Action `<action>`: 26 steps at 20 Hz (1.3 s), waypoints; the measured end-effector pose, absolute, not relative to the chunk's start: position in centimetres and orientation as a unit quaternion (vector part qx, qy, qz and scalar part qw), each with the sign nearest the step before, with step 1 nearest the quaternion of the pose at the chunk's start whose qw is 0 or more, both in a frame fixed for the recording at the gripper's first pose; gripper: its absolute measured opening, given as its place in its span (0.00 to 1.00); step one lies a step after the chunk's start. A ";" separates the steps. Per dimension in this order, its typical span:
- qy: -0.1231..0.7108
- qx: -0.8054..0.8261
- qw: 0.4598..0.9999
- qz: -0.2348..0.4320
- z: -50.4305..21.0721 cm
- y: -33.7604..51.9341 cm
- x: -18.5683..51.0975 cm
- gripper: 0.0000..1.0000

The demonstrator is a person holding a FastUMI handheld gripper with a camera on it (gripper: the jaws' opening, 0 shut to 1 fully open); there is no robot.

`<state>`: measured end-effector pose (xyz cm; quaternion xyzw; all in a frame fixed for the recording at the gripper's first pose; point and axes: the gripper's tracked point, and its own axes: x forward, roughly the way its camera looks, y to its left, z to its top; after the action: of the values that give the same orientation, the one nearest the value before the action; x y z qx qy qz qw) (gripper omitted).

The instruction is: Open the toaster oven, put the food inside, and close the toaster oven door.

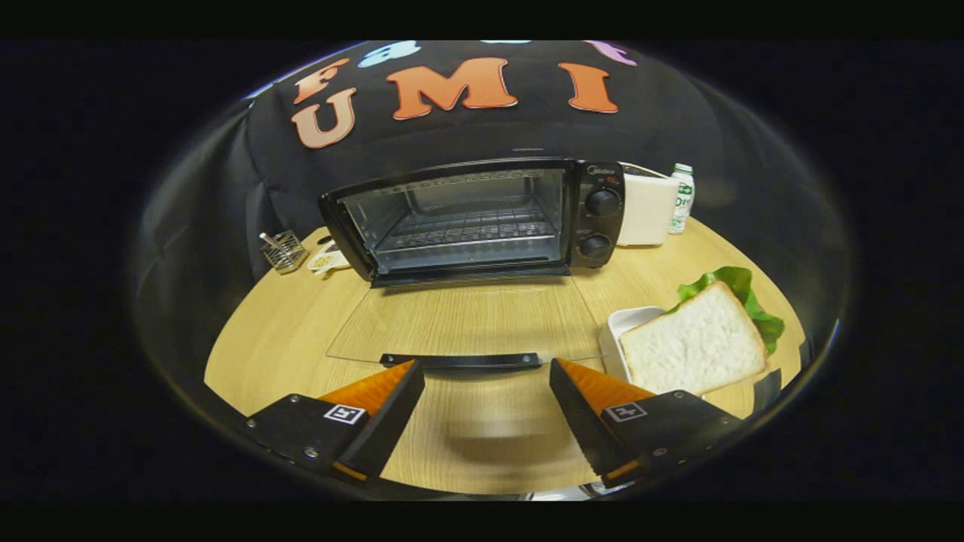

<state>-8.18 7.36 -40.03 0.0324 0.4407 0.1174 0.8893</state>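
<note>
Tool (482, 365) level, spread wide, empty; tips just short of the lowered toaster oven door (459, 320).

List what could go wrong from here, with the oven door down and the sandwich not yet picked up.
1. The open gripper hangs just short of the lowered clear glass door and its black handle; dipping could knock it.
2. The white bread slice over green lettuce overhangs its small white dish; a poor grip may shed layers.
3. The wire rack sits deep, so reaching in crosses the door.
</note>
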 end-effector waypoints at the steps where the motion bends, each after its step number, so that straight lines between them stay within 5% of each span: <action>1: 0.451 0.039 0.883 0.125 -39.5 6.4 -8.8 0.99; 14: 0.520 0.054 0.841 0.142 -34.9 -9.4 -7.9 0.99; 22: 0.561 0.063 0.808 0.169 -38.6 -10.8 -3.9 0.98; 26: 0.589 0.070 0.783 0.187 -40.4 -9.7 -3.9 0.79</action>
<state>-3.85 -9.69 -40.44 0.0705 0.5891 0.1867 0.7830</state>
